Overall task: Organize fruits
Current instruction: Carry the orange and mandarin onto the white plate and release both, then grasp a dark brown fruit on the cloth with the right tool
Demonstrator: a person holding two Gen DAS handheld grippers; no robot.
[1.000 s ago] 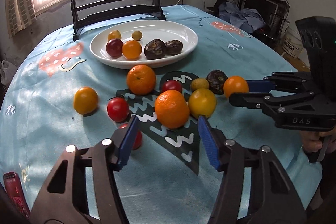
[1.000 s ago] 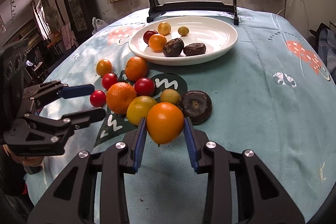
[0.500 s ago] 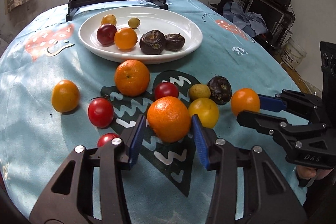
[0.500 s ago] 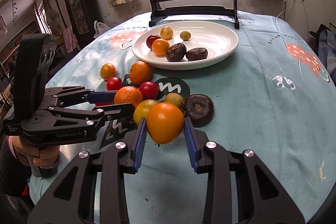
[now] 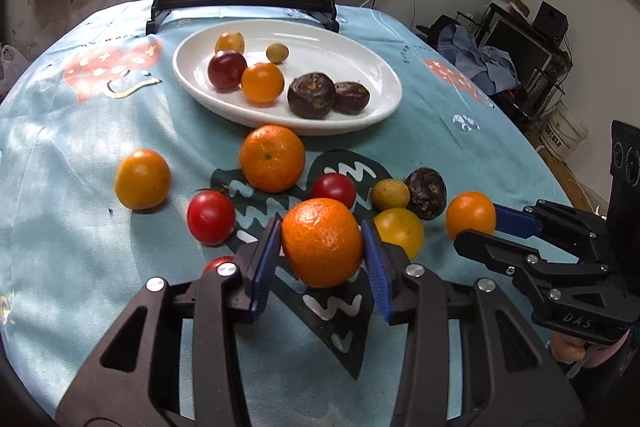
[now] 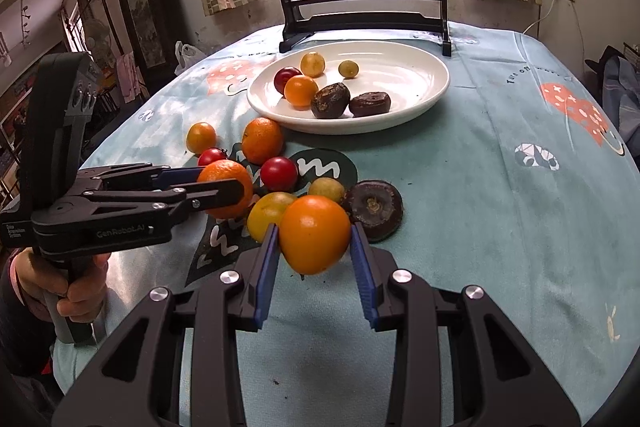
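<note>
Left fingers clamp orange; right fingers clamp tomato.

The plate was plain white; the bench cloth was teal with a dark zigzag patch.

Both wrist views face the plate closely (sharing the fruit).
</note>
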